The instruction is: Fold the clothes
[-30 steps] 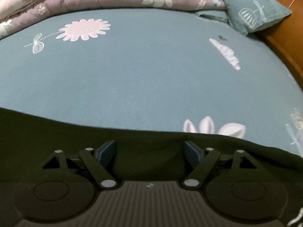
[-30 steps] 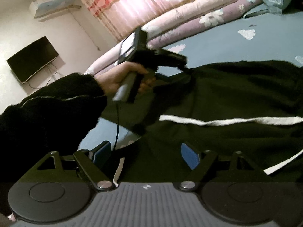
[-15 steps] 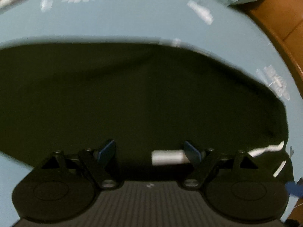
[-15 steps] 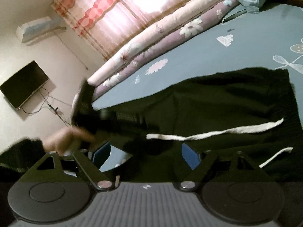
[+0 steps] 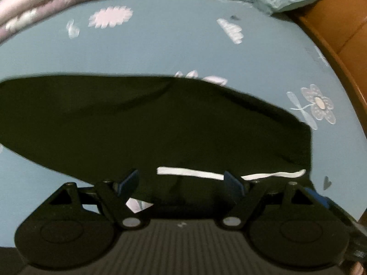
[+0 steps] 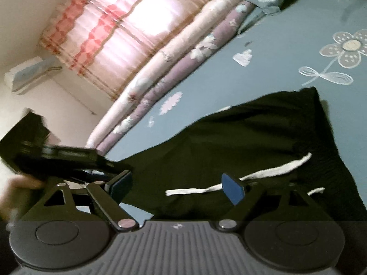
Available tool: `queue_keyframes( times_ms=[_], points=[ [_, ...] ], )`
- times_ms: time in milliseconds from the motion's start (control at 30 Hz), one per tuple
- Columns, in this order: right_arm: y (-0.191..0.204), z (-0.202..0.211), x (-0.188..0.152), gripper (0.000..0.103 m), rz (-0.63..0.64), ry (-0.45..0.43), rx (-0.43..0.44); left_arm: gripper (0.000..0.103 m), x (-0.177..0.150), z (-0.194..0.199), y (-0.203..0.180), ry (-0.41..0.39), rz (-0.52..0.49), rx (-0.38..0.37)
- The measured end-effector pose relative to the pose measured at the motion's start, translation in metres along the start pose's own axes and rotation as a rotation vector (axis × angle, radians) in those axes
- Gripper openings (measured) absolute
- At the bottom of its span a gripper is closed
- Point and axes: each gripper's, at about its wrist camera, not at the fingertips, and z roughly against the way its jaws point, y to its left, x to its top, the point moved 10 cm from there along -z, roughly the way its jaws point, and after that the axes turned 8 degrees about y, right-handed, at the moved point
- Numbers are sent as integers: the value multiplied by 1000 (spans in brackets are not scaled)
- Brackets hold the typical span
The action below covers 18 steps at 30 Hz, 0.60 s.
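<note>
On blue bedsheet (image 5: 183, 45), black garment (image 5: 149, 123), curtain (image 6: 128, 23) in R view only.

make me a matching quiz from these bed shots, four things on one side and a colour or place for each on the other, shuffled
Things:
1. garment
2. drawstring
3. bedsheet
4. rolled quilt

Descriptions:
A. teal with printed flowers
B. white, lying across the dark fabric
C. pink and purple, along the far edge of the bed
D. black, spread on the bed

Pairs: 1-D, 2-B, 3-A, 4-C
</note>
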Motion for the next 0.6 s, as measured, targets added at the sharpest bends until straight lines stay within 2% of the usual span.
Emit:
queue_keyframes(
  times_ms=[67, 167, 333, 467, 600],
  points=[
    [-3, -2, -1, 88, -20, 5, -3, 85, -4, 5, -13, -28, -12, -19],
    [-6, -2, -5, 88, -39, 17, 1, 85, -26, 3, -28, -12, -26, -102],
    [-5, 11, -8, 88, -30, 1, 3, 85, -59, -9, -37, -20, -88, -69],
    [-8, 13, -10, 89, -46, -2, -1, 85, -65, -17, -28, -48, -16, -125],
    [-10, 11, -10, 89, -42, -3, -20, 85, -68, -22, -20, -106, -3, -157]
  ],
)
